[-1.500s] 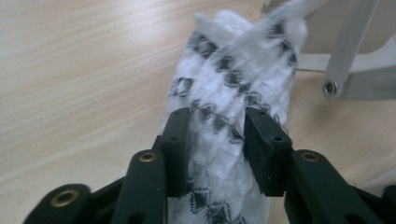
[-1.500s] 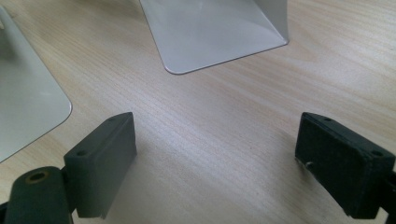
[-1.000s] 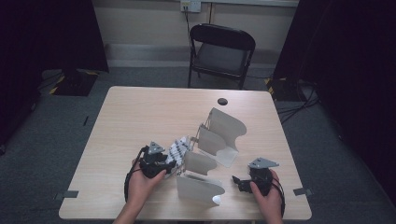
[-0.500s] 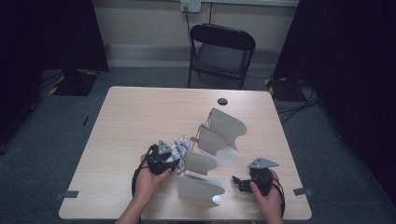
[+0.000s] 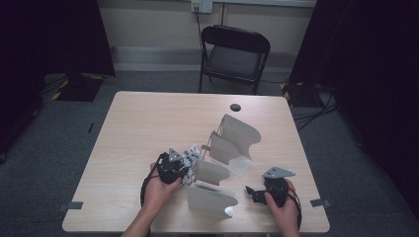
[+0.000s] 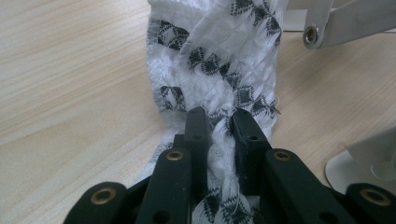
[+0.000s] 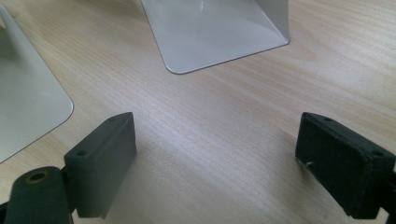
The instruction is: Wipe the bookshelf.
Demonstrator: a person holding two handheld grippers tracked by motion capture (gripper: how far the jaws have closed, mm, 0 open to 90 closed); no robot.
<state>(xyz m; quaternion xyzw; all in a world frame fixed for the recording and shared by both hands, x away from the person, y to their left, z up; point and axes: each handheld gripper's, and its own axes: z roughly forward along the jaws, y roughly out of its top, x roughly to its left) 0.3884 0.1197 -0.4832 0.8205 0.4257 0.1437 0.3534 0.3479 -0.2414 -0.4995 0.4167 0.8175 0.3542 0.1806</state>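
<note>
A white woven cloth with black diamond marks (image 6: 215,56) lies bunched on the wooden table (image 5: 148,123), next to a white hinged folding board (image 5: 232,143). My left gripper (image 6: 218,119) is shut on the cloth; its jaws have just been closing, and a ridge of the fabric is pinched between the pads. From above, the left gripper (image 5: 185,168) sits at the board's left side, touching the cloth (image 5: 191,152). My right gripper (image 7: 215,154) hangs open just over bare table, near the board's white panels (image 7: 219,28). The high view has the right gripper (image 5: 252,191) right of the nearest panel (image 5: 211,200).
A small black round disc (image 5: 235,107) lies on the table's far side. A black folding chair (image 5: 234,54) stands beyond the far edge. Dark curtains hang on both sides. The board's metal hinge arm (image 6: 327,28) reaches in just past the cloth.
The left gripper has edged a little to the right, up to the cloth beside the board. The right hand and its gripper have kept still.
</note>
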